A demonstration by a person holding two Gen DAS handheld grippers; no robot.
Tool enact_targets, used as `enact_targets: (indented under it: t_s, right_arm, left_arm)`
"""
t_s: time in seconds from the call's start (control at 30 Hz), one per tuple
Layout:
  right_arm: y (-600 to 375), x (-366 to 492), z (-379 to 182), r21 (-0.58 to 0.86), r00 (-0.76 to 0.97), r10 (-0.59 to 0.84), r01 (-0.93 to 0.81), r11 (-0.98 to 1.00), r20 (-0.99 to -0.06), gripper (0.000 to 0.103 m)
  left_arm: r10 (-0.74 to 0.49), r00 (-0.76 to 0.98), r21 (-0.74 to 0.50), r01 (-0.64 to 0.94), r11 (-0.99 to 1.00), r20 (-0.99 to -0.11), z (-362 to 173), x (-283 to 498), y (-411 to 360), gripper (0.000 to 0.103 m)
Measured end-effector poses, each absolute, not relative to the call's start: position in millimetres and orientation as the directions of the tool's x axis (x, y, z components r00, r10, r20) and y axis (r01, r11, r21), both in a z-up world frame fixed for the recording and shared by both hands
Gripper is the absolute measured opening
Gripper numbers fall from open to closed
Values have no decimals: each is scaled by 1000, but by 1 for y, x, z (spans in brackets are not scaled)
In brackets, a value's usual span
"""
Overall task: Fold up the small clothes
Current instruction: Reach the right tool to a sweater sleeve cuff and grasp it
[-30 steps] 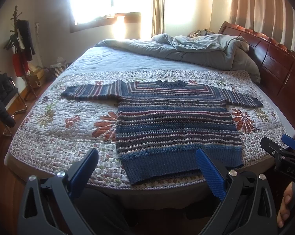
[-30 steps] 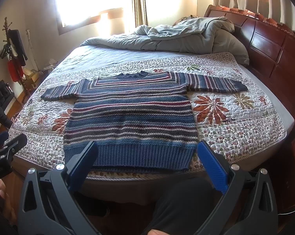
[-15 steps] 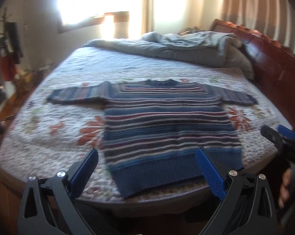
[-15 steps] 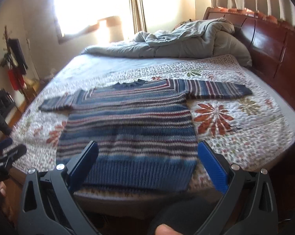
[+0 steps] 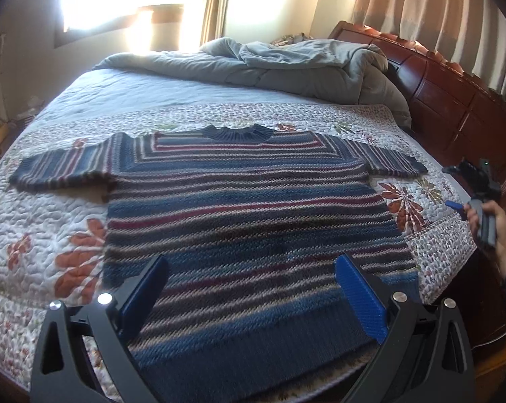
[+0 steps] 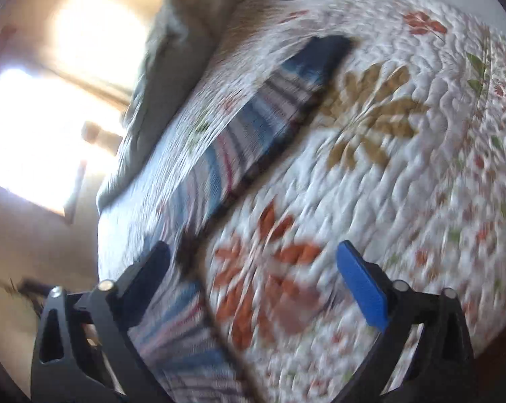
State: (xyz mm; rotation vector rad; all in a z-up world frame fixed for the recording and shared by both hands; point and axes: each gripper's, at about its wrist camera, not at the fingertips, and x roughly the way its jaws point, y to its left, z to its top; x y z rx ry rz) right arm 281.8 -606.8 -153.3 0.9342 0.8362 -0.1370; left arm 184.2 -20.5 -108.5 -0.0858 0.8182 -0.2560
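Left wrist view: the left gripper hangs over the near edge of the bed with its jaws spread wide and nothing pinched between them. Straight ahead of its blue pads the striped sweater lies flat on the floral quilt, hem nearest the gripper, collar farthest, both sleeves stretched out sideways. Beyond the sweater a grey duvet is bunched against the wooden headboard, which runs along the gripper's right. Off to the right, past the sweater's right sleeve, a hand grips the right gripper above the quilt's edge.

Right wrist view: everything is rolled and heavily blurred. The right gripper has its jaws wide but closing, with nothing caught between them; under the gap lies only quilt with an orange flower. The sweater's right sleeve stretches away ahead and to the gripper's left, its dark cuff farthest. More of the sweater's stripes sit below the left finger; whether that finger touches the knit cannot be told.
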Motion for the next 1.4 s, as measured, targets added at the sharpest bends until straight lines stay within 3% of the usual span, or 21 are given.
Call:
enact_targets:
  t_s: [0.07, 0.13, 0.27, 0.4, 0.43, 0.73, 0.8, 0.83, 0.9, 1.4]
  right_arm:
    - [-649, 304, -169, 711, 710, 259, 461, 531, -655, 54]
    - [-680, 324, -185, 750, 728, 270, 482, 453, -631, 49]
    - [-714, 356, -202, 777, 758, 251, 486, 400, -603, 44]
    - [-731, 385, -223, 751, 736, 222, 536, 386, -639, 43]
    - [-735, 391, -228, 745, 733, 214, 543, 387, -645, 38]
    - [-748, 428, -236, 717, 725, 169, 564, 410, -668, 38]
    - [-748, 436, -235, 704, 718, 160, 569, 425, -677, 34]
    - [-747, 438, -233, 693, 712, 153, 573, 437, -685, 23]
    - [-742, 438, -226, 684, 711, 142, 571, 454, -688, 13]
    - [-604, 458, -77, 538, 786, 79, 341, 771, -613, 10]
  left_arm:
    - [-275, 644, -191, 200, 961, -714, -118, 197, -27, 99]
    - [-298, 628, -215, 206, 955, -719, -127, 209, -35, 99]
    - [-328, 601, -245, 219, 944, -728, -147, 236, -53, 99]
    - [-351, 584, -257, 240, 936, -732, -162, 257, -66, 99]
    - [-355, 582, -262, 241, 935, -732, -165, 264, -68, 99]
    - [-406, 574, -346, 218, 913, -711, -182, 303, -64, 99]
    - [-403, 579, -350, 208, 913, -708, -185, 308, -59, 99]
    - [-401, 583, -352, 203, 914, -706, -186, 309, -56, 99]
    - [-400, 584, -360, 191, 913, -706, -189, 311, -51, 99]
    - [-403, 624, -367, 193, 910, -670, -199, 316, -17, 99]
